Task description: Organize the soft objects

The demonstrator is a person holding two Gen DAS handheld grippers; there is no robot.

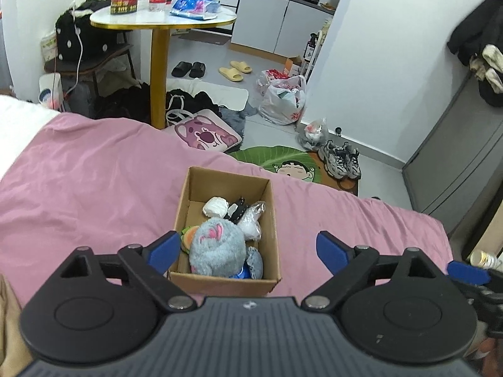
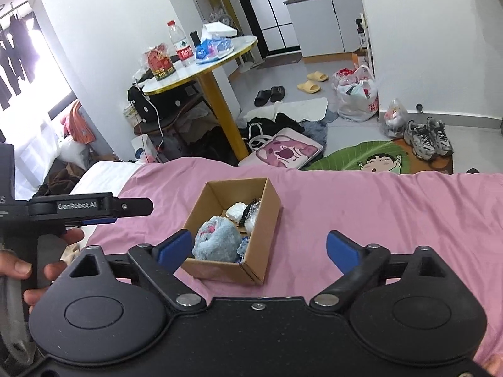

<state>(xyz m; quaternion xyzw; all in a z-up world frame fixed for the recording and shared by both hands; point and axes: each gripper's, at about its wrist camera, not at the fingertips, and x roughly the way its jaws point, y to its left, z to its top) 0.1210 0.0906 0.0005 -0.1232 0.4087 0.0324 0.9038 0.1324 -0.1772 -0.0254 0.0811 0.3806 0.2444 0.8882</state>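
Two grippers hang over a bed spread with a pink sheet [image 1: 94,188], both aimed at an open cardboard box [image 1: 224,185] that sits on it. The left gripper [image 1: 248,249] has its blue-tipped fingers [image 1: 163,251] spread wide and empty, the box at its twelve o'clock, its near end between the tips. The right gripper [image 2: 259,248] is likewise spread and empty, with the box [image 2: 261,216] at about eleven o'clock from it. Inside the box lies a grey-blue plush toy [image 1: 217,245] with pink markings at the near end; at its one o'clock are a white bundle [image 1: 215,208], a clear plastic-wrapped item [image 1: 251,220] and something black I cannot make out. At nine o'clock in the right view, a hand [image 2: 41,260] grips the other tool's handle. Beyond the bed stands a round desk [image 1: 163,20] on a yellow leg.
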